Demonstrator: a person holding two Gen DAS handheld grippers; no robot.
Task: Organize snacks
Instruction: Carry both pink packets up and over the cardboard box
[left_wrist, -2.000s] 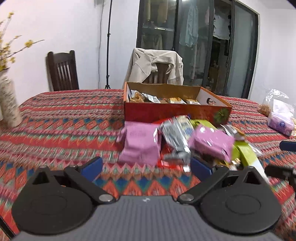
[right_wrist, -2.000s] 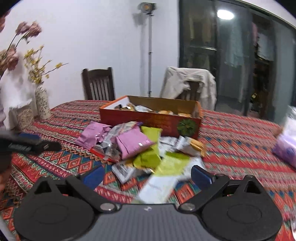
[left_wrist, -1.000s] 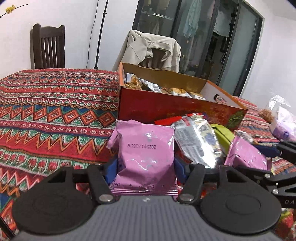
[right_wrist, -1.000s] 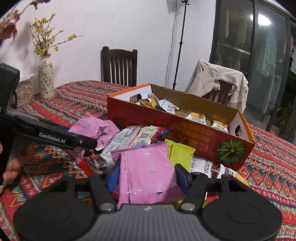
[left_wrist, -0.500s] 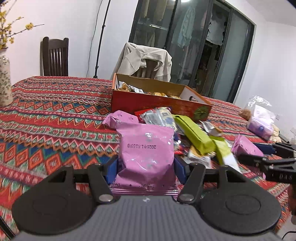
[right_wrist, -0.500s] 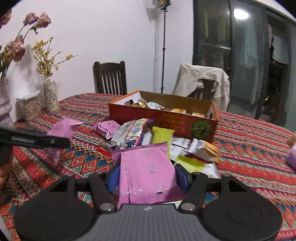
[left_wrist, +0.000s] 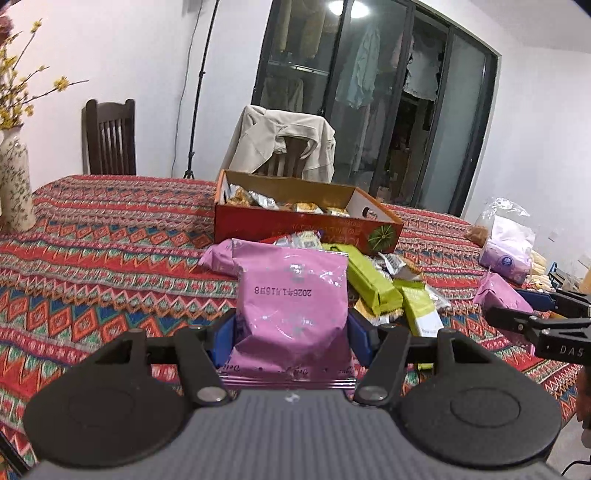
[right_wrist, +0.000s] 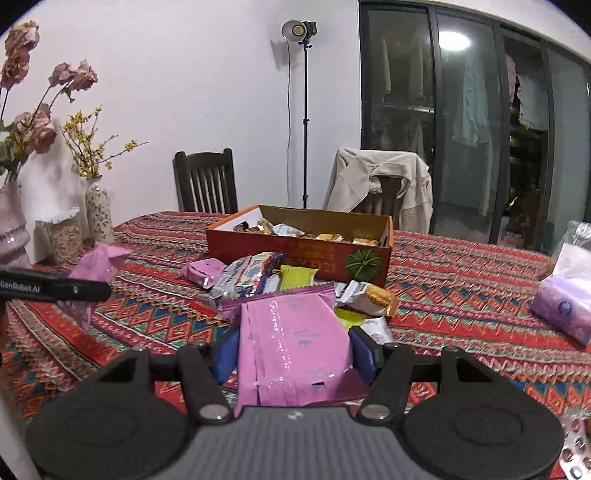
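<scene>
Left wrist view, nearest first: the left gripper (left_wrist: 291, 332) is clamped on a pink snack pouch (left_wrist: 291, 299), blue pads pressing its two sides, the pouch lifted clear of the surface. Right wrist view shows the same on the other side: the right gripper (right_wrist: 295, 352) is clamped on a second pink pouch (right_wrist: 293, 347), also held in the air.

Both pouches are glossy, slippery film, puffed with air and crimped at the ends. A squeeze on such a pillow shape could let it squirt out of the pads, or crush whatever is inside; that is my main worry. With both held pouches close together, the grippers might also knock each other.

Beyond them lies a loose heap of snacks on the woven, zigzag-patterned tablecloth (left_wrist: 110, 266): lime-green packets (left_wrist: 373, 282), a silver foil packet (right_wrist: 245, 275), a small pink pouch (right_wrist: 203, 271). A low pass could sweep these crinkly wrappers off the pile.

Farther still stands the red cardboard box (right_wrist: 295, 253), open-topped, thin-walled, partly filled with wrapped biscuits. A pouch dropped on its rim could tip outside.
</scene>
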